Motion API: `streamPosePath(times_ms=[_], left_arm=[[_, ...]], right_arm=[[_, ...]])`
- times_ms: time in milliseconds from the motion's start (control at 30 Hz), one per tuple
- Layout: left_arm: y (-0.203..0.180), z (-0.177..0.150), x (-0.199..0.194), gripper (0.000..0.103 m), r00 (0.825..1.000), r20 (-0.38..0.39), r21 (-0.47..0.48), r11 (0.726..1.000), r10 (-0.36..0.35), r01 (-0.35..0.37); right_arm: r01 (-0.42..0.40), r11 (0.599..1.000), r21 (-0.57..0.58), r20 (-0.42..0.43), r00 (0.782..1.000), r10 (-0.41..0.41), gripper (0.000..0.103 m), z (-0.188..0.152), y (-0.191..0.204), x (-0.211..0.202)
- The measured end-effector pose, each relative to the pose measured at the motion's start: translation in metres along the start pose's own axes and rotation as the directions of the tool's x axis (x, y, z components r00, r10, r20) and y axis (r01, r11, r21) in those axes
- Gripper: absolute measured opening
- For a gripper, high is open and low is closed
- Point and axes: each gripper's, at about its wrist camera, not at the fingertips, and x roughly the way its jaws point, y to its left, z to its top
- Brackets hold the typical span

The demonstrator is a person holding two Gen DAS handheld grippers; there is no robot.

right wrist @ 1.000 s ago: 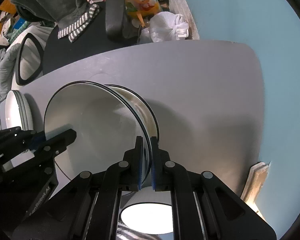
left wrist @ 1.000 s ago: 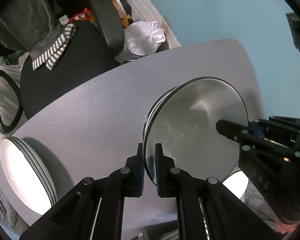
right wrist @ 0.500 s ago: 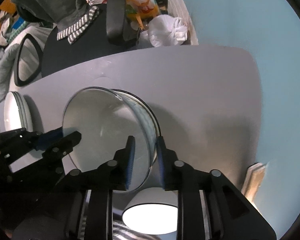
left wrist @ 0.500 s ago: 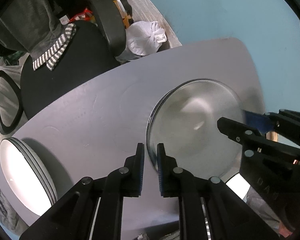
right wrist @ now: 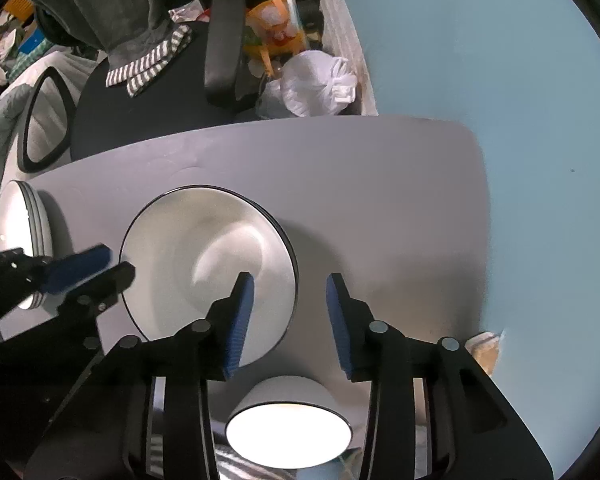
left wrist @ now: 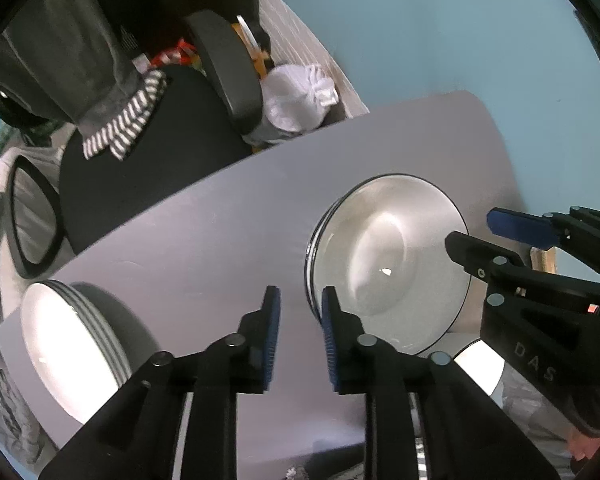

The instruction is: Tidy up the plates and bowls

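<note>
A stack of white plates with black rims (left wrist: 388, 264) lies on the grey table (left wrist: 220, 240); it also shows in the right wrist view (right wrist: 208, 264). My left gripper (left wrist: 298, 308) is open and empty, at the stack's near left edge. My right gripper (right wrist: 290, 292) is open and empty, at the stack's right edge; it also shows in the left wrist view (left wrist: 500, 236). A second stack of white dishes (left wrist: 72, 348) sits at the table's left end, and also shows in the right wrist view (right wrist: 22, 236). A white bowl (right wrist: 288, 428) sits at the near edge.
A black office chair (right wrist: 148, 80) with striped clothing stands behind the table. A white plastic bag (right wrist: 320, 80) lies by the blue wall (right wrist: 480, 60). The table's right edge runs along the wall.
Both grippers held the top plate tilted on edge a second ago. They lowered it flat onto the stack, then both opened and let go.
</note>
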Motion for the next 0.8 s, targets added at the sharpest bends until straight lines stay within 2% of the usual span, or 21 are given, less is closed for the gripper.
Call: streamPosePath(times_ms=[233, 333, 467, 533, 800], left_arm=[[0.005, -0.011, -0.020, 0.030, 0.999, 0.049, -0.002, 1.000, 0.015, -0.015], [0.007, -0.018, -0.032, 0.039, 0.997, 0.078, -0.014, 1.000, 0.018, -0.017], [0.010, -0.027, -0.050, 0.044, 0.992, 0.125, -0.027, 0.999, 0.031, -0.028], [0.012, -0.031, -0.059, 0.049, 0.989, 0.143, -0.030, 0.999, 0.036, -0.032], [0.017, -0.057, -0.095, 0.059, 0.978, 0.205, -0.054, 0.998, 0.048, -0.038]], right_arm=[[0.011, 1.000, 0.013, 0.054, 0.998, -0.011, 0.043, -0.011, -0.004, -0.020], [0.004, 1.000, 0.019, 0.083, 0.997, -0.005, 0.048, -0.018, -0.005, -0.031], [-0.007, 1.000, 0.017, 0.125, 0.992, 0.005, 0.059, -0.027, -0.005, -0.049], [-0.006, 1.000, 0.013, 0.143, 0.990, 0.004, 0.059, -0.031, -0.004, -0.057], [-0.011, 1.000, 0.003, 0.209, 0.978, 0.010, 0.064, -0.053, 0.001, -0.091]])
